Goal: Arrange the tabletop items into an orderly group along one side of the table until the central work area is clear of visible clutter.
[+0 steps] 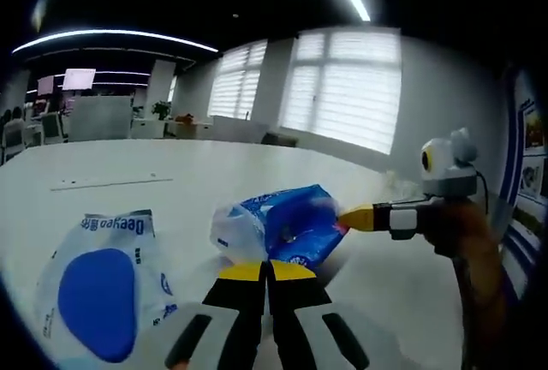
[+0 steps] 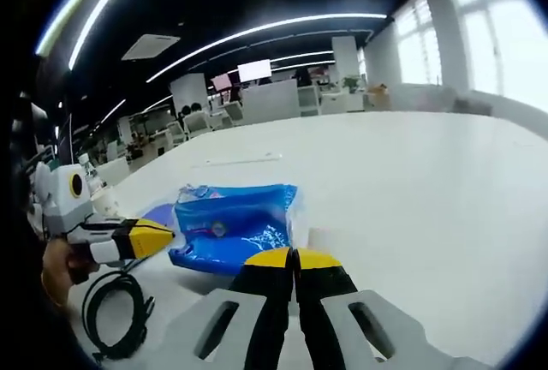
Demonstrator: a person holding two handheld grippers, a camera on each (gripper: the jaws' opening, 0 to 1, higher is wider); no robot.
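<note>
Both hand-held grippers, left [image 1: 267, 269] and right [image 2: 294, 259], closed and empty, flank the blue pack [image 1: 287, 224], which needs grasping and moving aside on the tabletop [image 1: 214, 173]

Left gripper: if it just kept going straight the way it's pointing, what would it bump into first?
Most likely the crumpled blue packet, lying right beyond the left gripper's closed yellow tips; depth is uncertain.

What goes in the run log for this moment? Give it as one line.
left gripper: shut, by blue tissue pack | right gripper: shut, by same pack | Deeyeo wipes pack: on white table
</note>
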